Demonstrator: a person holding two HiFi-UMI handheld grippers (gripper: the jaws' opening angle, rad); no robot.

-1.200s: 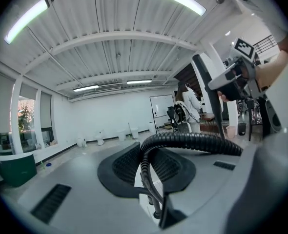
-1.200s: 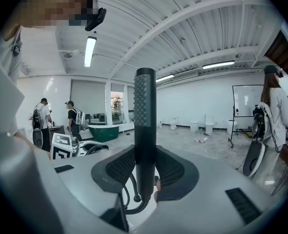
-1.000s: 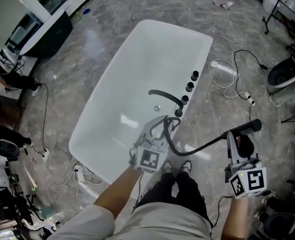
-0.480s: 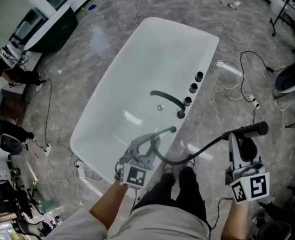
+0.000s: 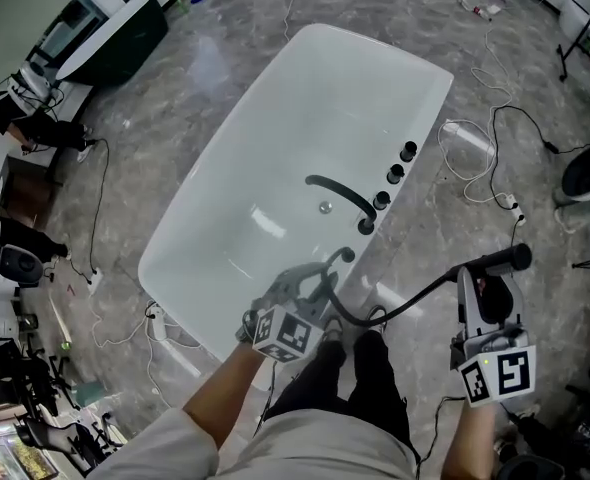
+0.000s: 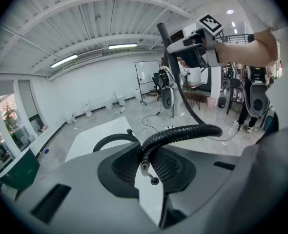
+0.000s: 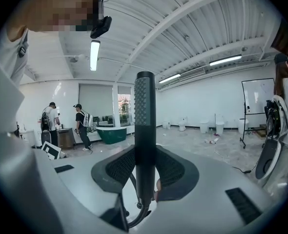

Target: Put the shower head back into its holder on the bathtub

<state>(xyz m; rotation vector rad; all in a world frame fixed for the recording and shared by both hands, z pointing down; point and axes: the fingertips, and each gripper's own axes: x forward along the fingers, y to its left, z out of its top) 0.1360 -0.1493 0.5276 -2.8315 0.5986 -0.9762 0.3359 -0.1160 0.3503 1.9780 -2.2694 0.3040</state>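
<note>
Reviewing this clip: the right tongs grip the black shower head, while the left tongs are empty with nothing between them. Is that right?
Not quite. The left tongs are not empty: they are closed on the black ribbed hose, as the left gripper view shows. The rest stands: the right tongs grip the black shower head.

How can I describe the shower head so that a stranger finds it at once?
Find the white bathtub, then look to its lower right for the right gripper. Its jaws are shut on the shower head: a straight black stick trailing a hose, unlike the curved spout and round knobs fixed on the tub.
</note>
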